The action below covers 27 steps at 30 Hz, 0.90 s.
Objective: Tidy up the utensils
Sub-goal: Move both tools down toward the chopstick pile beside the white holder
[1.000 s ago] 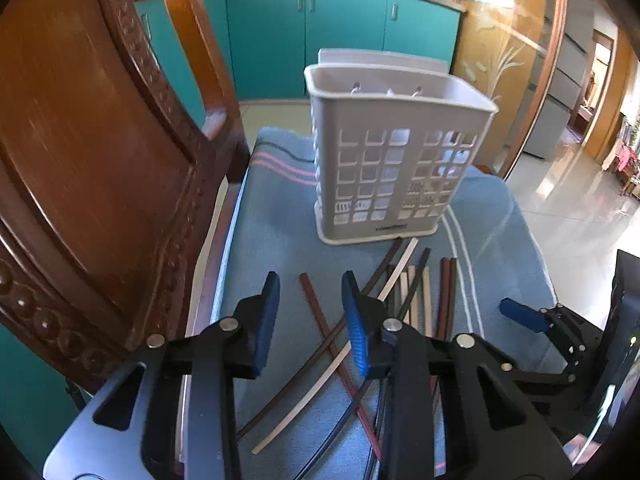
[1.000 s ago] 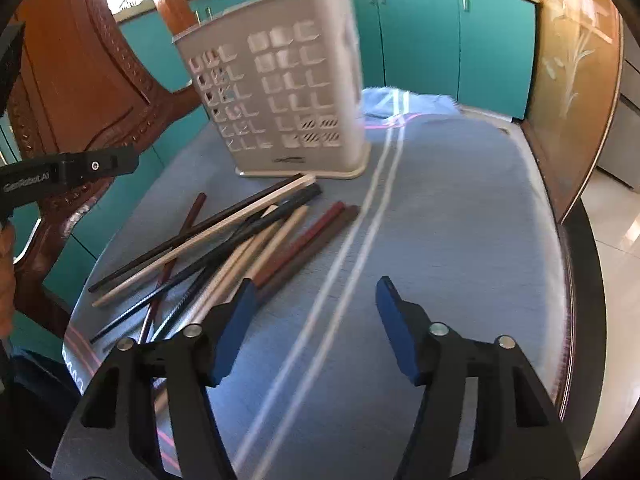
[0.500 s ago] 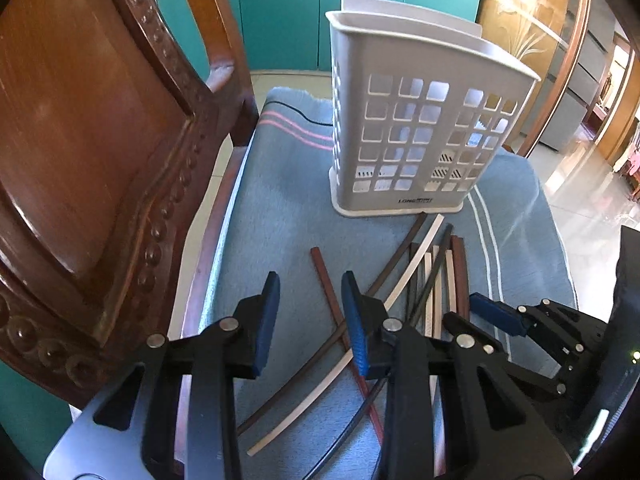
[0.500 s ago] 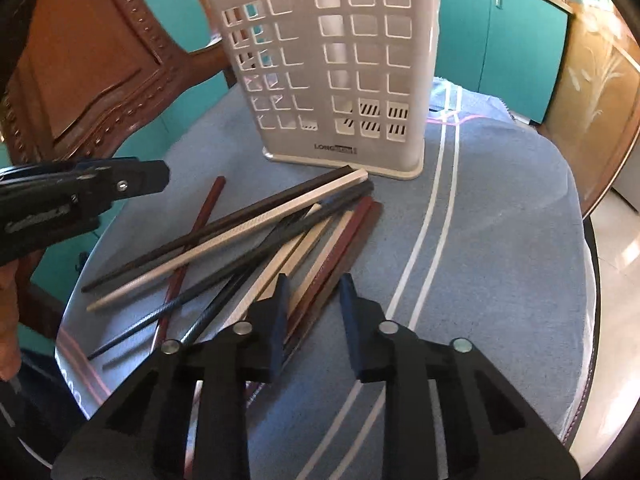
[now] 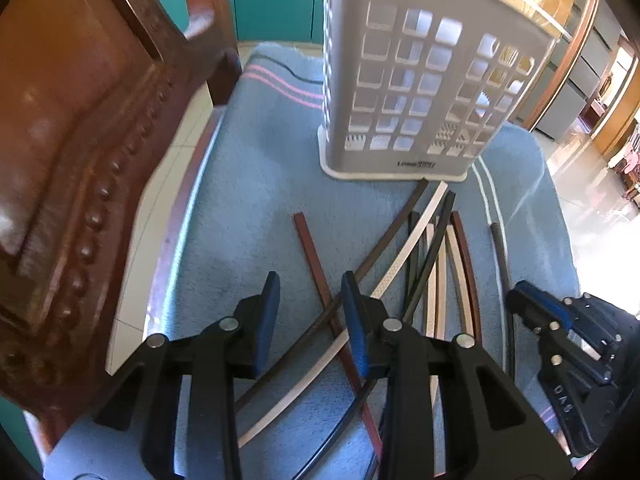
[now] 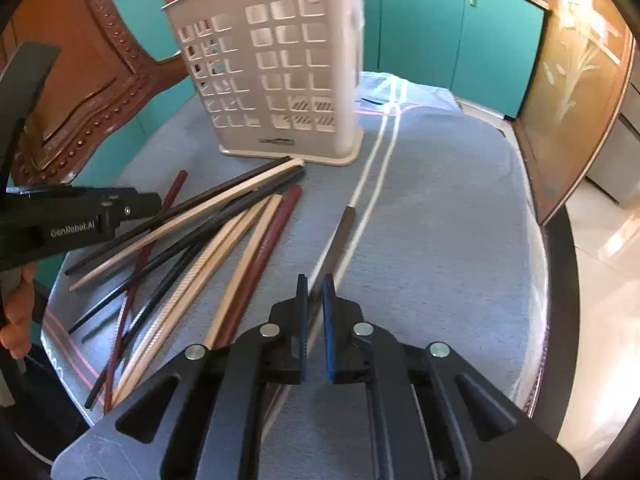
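**A:** Where were the chopsticks seen?

**B:** A loose pile of chopsticks (image 6: 208,240) was seen lying flat on the blue cloth (image 6: 440,220). In the right wrist view the pile was spread from about 9 o'clock toward the middle. Dark, cream and red-brown sticks were crossed over each other.

**A:** And the basket?

**B:** A white basket (image 6: 280,80) with square holes was stood upright on the cloth at about 12 o'clock. The far tips of a few sticks were seen right at its base. It could not be told if they touched it.

**A:** What was done with the right gripper (image 6: 315,292)?

**B:** Its jaws had just been closing, and one dark brown chopstick (image 6: 340,236) was pinched between its blue pads. That stick was set apart from the pile, beside the white stripes of the cloth, and pointed toward 12 o'clock.

**A:** And the left gripper (image 5: 308,300)?

**B:** Its jaws were held a little apart over the pile. A red-brown chopstick (image 5: 310,248) was seen in the gap between them, but the pads were not pressed on it. Nothing was held.

**A:** What else was seen?

**B:** A carved wooden chair (image 5: 80,140) was seen at 9 o'clock in the left wrist view, and teal cupboards (image 6: 460,40) were seen behind the table.
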{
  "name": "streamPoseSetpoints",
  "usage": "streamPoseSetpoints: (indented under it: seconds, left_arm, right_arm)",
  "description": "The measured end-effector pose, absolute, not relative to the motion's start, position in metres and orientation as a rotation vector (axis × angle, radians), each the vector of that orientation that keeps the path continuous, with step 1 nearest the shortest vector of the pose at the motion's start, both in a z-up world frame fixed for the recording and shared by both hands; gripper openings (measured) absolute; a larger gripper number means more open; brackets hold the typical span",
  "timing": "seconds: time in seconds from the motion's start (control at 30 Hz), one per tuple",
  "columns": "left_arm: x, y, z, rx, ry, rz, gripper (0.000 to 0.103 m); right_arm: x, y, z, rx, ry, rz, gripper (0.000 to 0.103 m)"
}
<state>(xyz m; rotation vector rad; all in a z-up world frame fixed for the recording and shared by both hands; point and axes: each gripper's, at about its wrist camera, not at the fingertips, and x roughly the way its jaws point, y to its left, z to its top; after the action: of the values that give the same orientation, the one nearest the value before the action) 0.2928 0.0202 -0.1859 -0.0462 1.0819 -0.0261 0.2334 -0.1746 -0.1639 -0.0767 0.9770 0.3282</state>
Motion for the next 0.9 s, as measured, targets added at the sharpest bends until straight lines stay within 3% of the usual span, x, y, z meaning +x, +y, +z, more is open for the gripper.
streamPoseSetpoints:
  seconds: [0.17,0.2,0.27,0.9]
  left_arm:
    - [0.301,0.017,-0.195,-0.045,1.079,-0.036,0.033]
    - [0.300,0.015,-0.197,-0.048,1.079,-0.048,0.032]
    - [0.299,0.012,-0.200,-0.059,1.093,-0.076,0.020]
    - [0.279,-0.014,-0.185,-0.037,1.017,-0.155,0.006]
  right_arm:
    - [0.234,-0.170,-0.163,-0.127,0.957,0.307,0.008]
    - [0.234,-0.169,-0.163,-0.131,0.954,0.305,0.008]
    - [0.234,-0.169,-0.162,-0.136,0.950,0.303,0.008]
    - [0.230,-0.172,-0.159,-0.179,0.916,0.280,0.008]
